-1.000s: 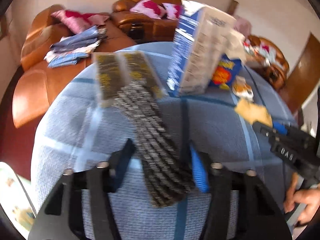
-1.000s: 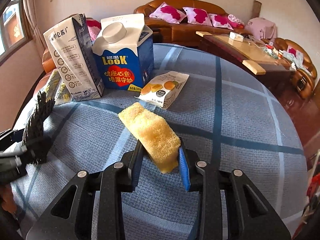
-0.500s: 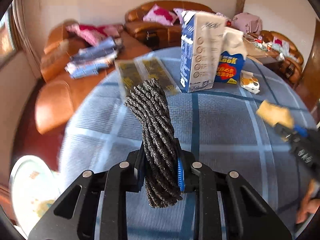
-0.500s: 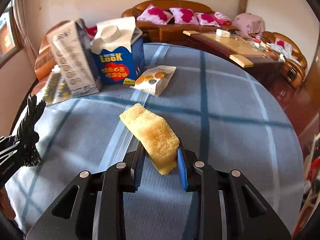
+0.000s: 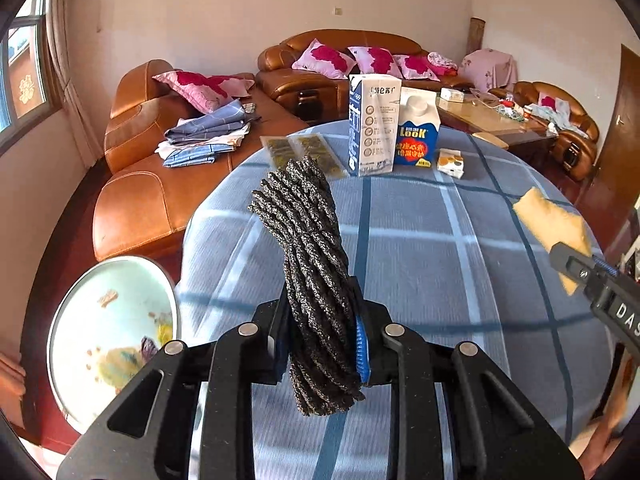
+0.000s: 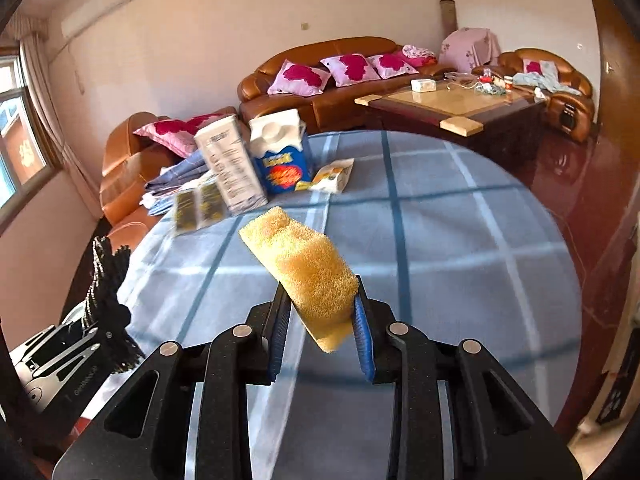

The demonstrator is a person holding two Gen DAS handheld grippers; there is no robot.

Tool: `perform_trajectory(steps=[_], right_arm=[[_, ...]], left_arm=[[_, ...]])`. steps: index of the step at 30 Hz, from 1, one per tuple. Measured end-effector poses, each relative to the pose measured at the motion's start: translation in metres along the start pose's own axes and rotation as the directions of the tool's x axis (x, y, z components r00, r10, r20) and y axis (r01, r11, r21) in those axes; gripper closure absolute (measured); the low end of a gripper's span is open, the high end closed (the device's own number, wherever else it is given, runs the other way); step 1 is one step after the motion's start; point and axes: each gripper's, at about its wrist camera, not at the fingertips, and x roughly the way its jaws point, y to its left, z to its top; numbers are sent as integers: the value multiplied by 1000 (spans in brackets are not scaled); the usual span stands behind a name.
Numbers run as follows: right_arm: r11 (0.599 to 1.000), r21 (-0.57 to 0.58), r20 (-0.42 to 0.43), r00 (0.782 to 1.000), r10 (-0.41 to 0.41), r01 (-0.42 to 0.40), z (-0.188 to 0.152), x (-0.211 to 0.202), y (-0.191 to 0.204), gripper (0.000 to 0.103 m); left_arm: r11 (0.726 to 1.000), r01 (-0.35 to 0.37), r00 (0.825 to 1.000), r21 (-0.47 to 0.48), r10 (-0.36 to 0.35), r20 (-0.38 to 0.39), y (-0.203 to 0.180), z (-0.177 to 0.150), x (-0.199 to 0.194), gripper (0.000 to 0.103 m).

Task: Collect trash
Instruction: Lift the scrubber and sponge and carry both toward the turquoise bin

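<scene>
My left gripper (image 5: 322, 320) is shut on a bundle of dark braided rope (image 5: 308, 248) and holds it up above the near left edge of the round table with a blue checked cloth (image 5: 440, 248). My right gripper (image 6: 320, 316) is shut on a yellow sponge (image 6: 304, 264) and holds it above the table's near side. The sponge also shows at the right in the left wrist view (image 5: 552, 228). The rope also shows at the left in the right wrist view (image 6: 108, 280). A bin with a pale liner (image 5: 108, 332) stands on the floor left of the table, with scraps in it.
At the table's far side stand a tall white-and-blue carton (image 5: 372, 124) and a blue LOOK carton (image 5: 418, 138). Beside them lie a small snack packet (image 5: 451, 162) and flat yellow-black sachets (image 5: 304, 152). Brown sofas (image 5: 160, 168) and a coffee table (image 6: 448, 108) lie beyond.
Both grippers have drawn back and risen from the table with the rope and the sponge still held. The left gripper closed on the rope. The bin has come into the left view.
</scene>
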Motion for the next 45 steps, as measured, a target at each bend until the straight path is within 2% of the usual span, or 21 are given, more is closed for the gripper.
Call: perform_trajectory(steps=[5,15,22,45], right_arm=[[999,16,-3,999,43,-43,-19,-16,14,73],[995,-34,-3,995,98,-98,-46,-45,49,73],[989,-79,16,992,126,-124,-56,-63,73,73],[959,-192,26,976,216,-207,-76,-88,144,73]], left_arm=[[1000,-3,1000,-17,3,2,9,-17,-18,78],[999,-29,999,-45,31,27,28,-36,-49,78],[997,-37,998,-70,41,47,43,-46,-70,78],[981,-113,989,-160,127,76,113,-75,-111,78]])
